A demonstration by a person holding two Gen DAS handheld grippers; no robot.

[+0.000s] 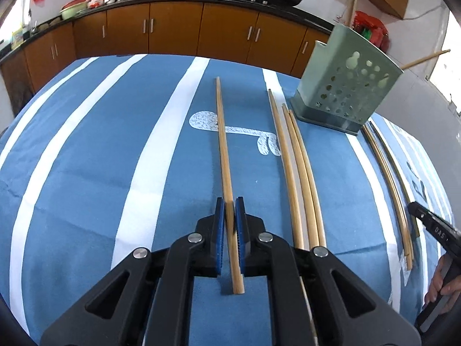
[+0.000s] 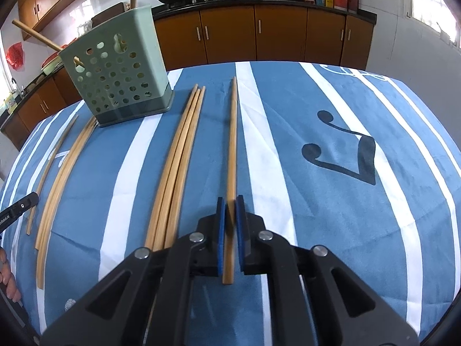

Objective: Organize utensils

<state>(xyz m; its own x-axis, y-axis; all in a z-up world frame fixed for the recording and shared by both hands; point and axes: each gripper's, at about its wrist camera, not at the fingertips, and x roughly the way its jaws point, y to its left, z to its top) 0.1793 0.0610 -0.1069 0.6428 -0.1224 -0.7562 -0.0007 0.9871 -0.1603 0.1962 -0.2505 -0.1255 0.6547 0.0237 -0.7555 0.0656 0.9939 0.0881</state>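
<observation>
1. We see the blue striped tablecloth (image 1: 86, 173), its black music note (image 2: 345, 155) only in the right view.
2. The green holder (image 2: 121, 80) stands upright.
3. Left gripper (image 1: 230, 210) and right gripper (image 2: 230, 210) each clamp one chopstick (image 1: 223, 144) (image 2: 232, 144) lying lengthwise, pointing away toward the cabinets.

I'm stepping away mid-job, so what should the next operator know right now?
Left hand-held gripper: shut on a chopstick lying on the tablecloth.
Right hand-held gripper: shut on another chopstick.
Holder: upright at the table's far side, with at least one stick already inside.
Left: the two gripped chopsticks, a bundle of three and more loose chopsticks beside the holder.
</observation>
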